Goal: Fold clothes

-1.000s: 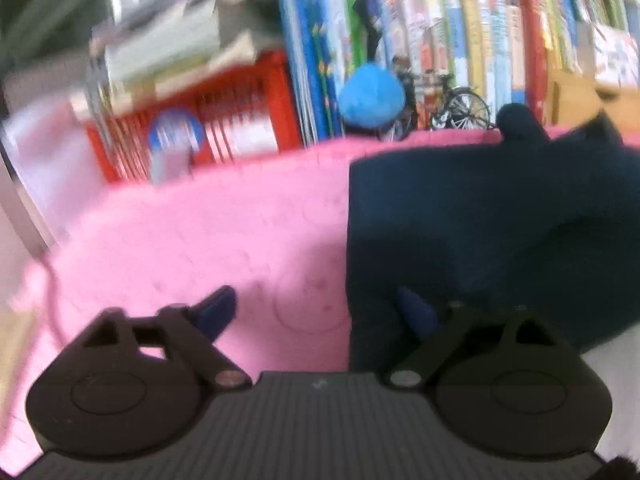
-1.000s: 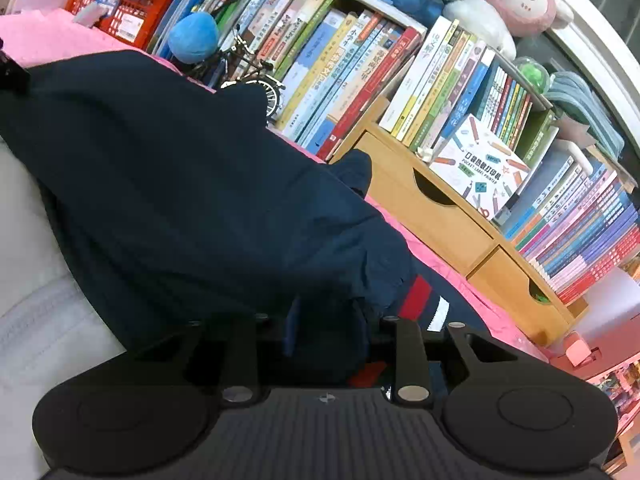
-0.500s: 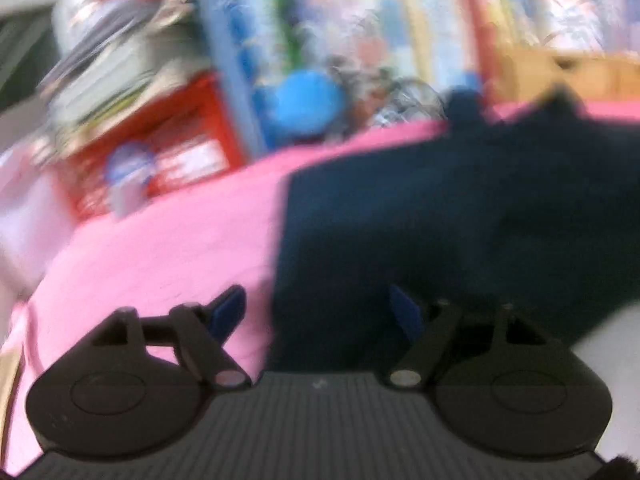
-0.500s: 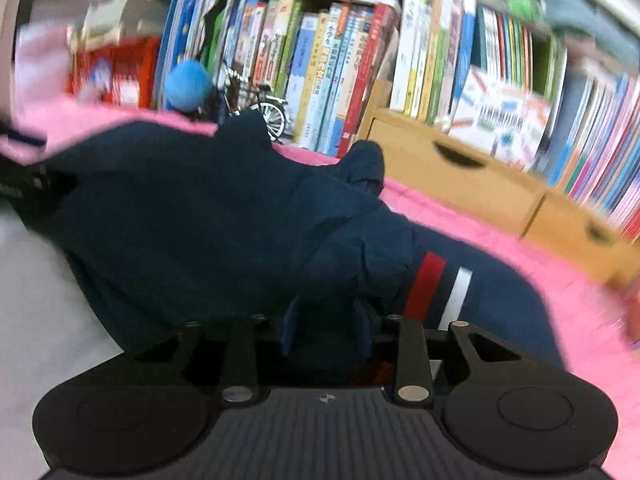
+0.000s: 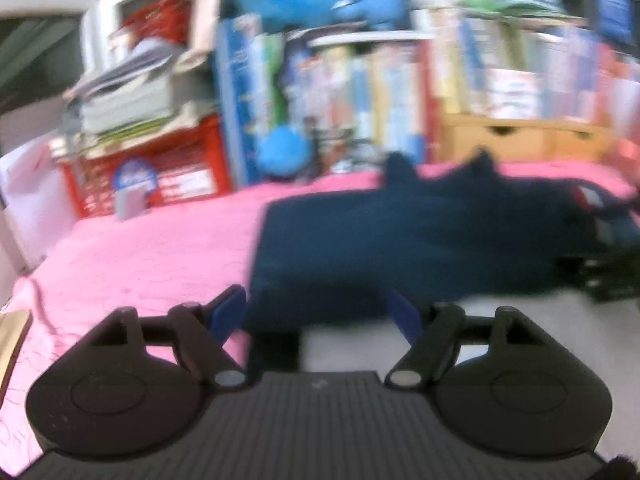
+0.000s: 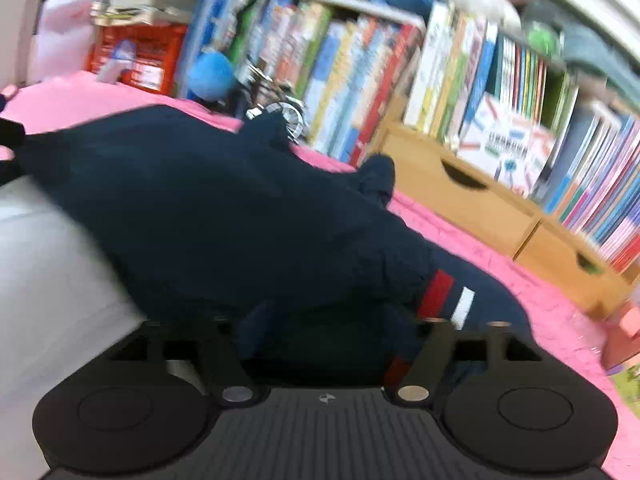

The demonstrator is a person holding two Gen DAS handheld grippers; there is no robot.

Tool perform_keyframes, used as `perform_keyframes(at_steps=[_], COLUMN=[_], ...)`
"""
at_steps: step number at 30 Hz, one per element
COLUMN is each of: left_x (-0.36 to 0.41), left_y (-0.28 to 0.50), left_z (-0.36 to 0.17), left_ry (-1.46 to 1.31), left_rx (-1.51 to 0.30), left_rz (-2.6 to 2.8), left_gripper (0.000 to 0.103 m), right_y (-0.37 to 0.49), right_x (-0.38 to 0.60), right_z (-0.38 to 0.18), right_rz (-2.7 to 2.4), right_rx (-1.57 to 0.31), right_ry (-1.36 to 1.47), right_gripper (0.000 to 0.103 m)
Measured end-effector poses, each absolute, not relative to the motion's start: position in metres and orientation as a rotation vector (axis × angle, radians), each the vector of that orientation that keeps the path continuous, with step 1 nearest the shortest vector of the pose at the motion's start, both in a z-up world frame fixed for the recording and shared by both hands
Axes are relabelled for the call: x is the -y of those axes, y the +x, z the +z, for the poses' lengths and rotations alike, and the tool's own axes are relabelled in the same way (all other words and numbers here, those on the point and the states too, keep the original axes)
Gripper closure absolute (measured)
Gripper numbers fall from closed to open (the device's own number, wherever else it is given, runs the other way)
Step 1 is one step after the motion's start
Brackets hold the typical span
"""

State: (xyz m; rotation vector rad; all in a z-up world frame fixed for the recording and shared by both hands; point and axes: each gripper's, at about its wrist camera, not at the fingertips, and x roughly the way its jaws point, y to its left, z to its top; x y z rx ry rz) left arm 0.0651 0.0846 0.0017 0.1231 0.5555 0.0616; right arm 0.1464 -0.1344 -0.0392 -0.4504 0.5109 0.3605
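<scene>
just past a fold, by the look of it: release done, both tools off the cloth. left gripper (image 5: 316,312) spread wide, blue pads clear of the fabric, nothing between them but the near hem of the navy garment (image 5: 400,232) a little ahead and a strip of white cloth (image 5: 500,304) off to its right. right gripper (image 6: 324,320) with jaws just been opening, now standing apart; navy cloth bunched in the gap but not pinched, as far as can be told from a dark and blurred view.

next move, as a judgement: pick fresh corners for a second fold, likely the end with the red and white stripes (image 6: 448,296) just ahead and right of the right gripper, then carry it across to the far hem. calls for a low approach and a firm pinch through both layers, or the top one slides.

garment itself: dark navy, thick and soft, lying doubled over on the pink bedspread (image 5: 152,248), lumpy along the top edge with two small peaks, not flat. directly ahead of both grippers, between them and the row of books (image 6: 360,72).
</scene>
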Motion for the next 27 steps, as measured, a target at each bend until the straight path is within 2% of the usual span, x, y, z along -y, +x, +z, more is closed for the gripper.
perform_keyframes(at_steps=[1, 6, 7, 14, 19, 27], left_x=[-0.077, -0.058, -0.056, -0.034, -0.020, -0.032], left_y=[0.056, 0.015, 0.001, -0.097, -0.160, -0.141], left_z=[0.000, -0.035, -0.040, -0.039, -0.033, -0.040], left_ry=[0.137, 0.108, 0.093, 0.014, 0.070, 0.050], left_rx=[-0.559, -0.663, -0.635, -0.596, -0.594, -0.678], left_rz=[0.041, 0.005, 0.027, 0.077, 0.006, 0.079], left_gripper=[0.024, 0.023, 0.022, 0.022, 0.019, 0.018], right_y=[0.131, 0.041, 0.022, -0.102, -0.187, -0.195], right_x=[0.133, 0.138, 0.140, 0.162, 0.171, 0.145], right_z=[-0.034, -0.021, -0.021, -0.034, -0.065, -0.072], right_rz=[0.373, 0.415, 0.419, 0.350, 0.246, 0.189], right_rx=[-0.496, -0.417, -0.412, -0.406, -0.494, -0.489], right_ry=[-0.456, -0.468, -0.448, -0.204, 0.037, -0.086], right_gripper=[0.009, 0.004, 0.003, 0.003, 0.003, 0.003])
